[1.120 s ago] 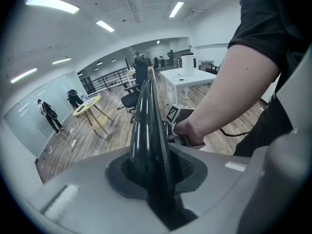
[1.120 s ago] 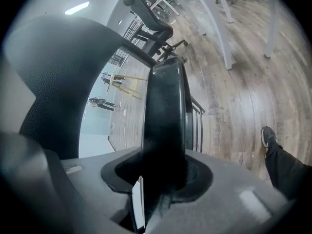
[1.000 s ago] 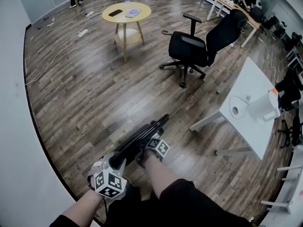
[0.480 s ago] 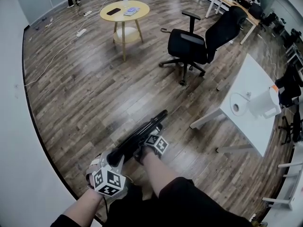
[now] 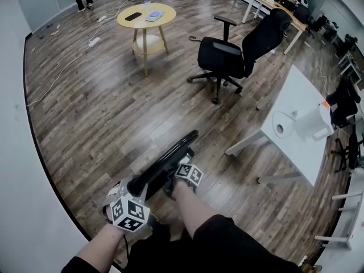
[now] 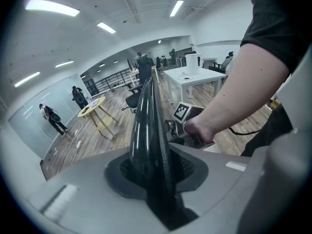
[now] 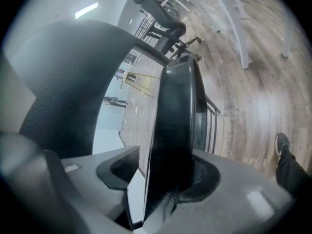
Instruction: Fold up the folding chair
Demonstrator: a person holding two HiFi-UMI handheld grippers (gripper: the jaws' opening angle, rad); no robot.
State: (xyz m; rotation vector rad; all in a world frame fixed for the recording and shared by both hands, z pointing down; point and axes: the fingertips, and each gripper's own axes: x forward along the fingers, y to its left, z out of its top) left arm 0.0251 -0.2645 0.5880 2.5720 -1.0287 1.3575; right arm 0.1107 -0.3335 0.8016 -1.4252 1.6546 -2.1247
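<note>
Though it is meant for sitting, the folding chair (image 5: 165, 162) is already collapsed flat: a thin black slab at lower centre of the head view, slanting from lower left up toward mid-frame above the wood floor (image 5: 102, 107). Left gripper (image 5: 134, 193) at the slab's near end, lower left; jaws clenched on the chair's black edge, pads pressing both faces in the left gripper view. Right gripper (image 5: 177, 175) further up the slab, just right of it. Its jaws have just been opening. The slab stands between them, with a pale gap beside one pad in the right gripper view, so the grip is released. Person's forearms and dark clothing fill the bottom edge. Farther out: black office chair (image 5: 227, 56) at upper centre, on castors. Round yellow counter (image 5: 145, 17) at upper left, small items on top. White counter (image 5: 301, 101) at right carries a paper roll (image 5: 282, 131) and a white jug (image 5: 315, 124). Cable (image 5: 62, 73) trails over the floor at left. Two people's legs at the top edge.
</note>
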